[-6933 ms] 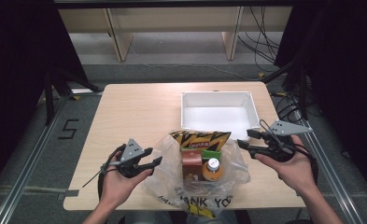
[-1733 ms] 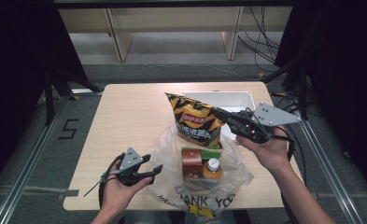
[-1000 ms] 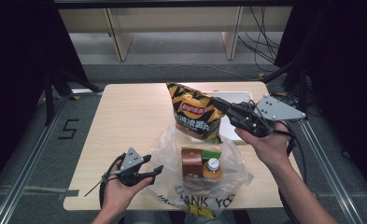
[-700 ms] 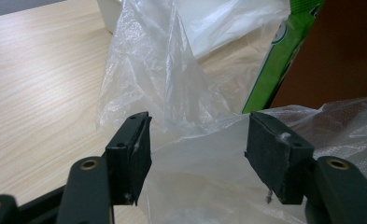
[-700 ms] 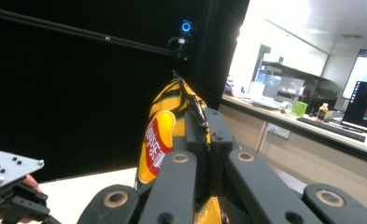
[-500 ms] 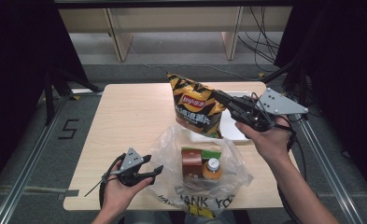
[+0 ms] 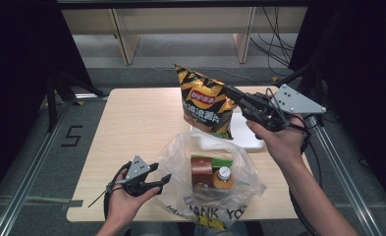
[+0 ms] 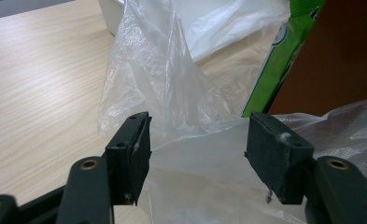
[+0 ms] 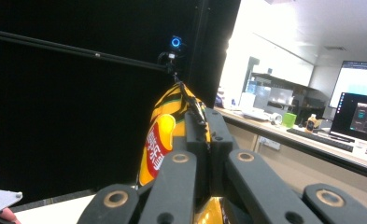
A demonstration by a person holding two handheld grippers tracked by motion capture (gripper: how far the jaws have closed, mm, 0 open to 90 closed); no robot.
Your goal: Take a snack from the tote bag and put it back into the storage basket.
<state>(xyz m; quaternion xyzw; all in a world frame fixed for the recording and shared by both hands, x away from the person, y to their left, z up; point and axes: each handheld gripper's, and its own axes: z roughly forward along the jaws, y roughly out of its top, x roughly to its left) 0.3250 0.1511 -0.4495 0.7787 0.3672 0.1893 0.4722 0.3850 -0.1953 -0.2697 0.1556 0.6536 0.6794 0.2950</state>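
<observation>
A yellow-and-black chip bag (image 7: 205,105) hangs upright in the air over the far middle of the table, in front of the white tray (image 7: 247,132). My right gripper (image 7: 232,93) is shut on the bag's right edge; in the right gripper view the jaws (image 9: 202,126) pinch the chip bag (image 9: 160,144). A clear plastic bag (image 7: 180,152) lies at the table's near edge with a brown carton (image 7: 202,172) and an orange bottle (image 7: 222,178) inside. My left gripper (image 7: 163,178) sits at its left side, open, with loose bag film (image 8: 172,93) between the pads (image 8: 134,144), untouched.
The wooden table (image 7: 141,123) has bare room on its left half. Metal rails run along both sides of it, and dark frame posts stand at the far corners. A small camera with a blue ring (image 9: 175,42) hangs on a black bar ahead of the right gripper.
The right gripper has lifted the chip bag off the plastic bag and carried it up and toward the far side. Over the last second it drifted slightly. The left gripper stayed put.
</observation>
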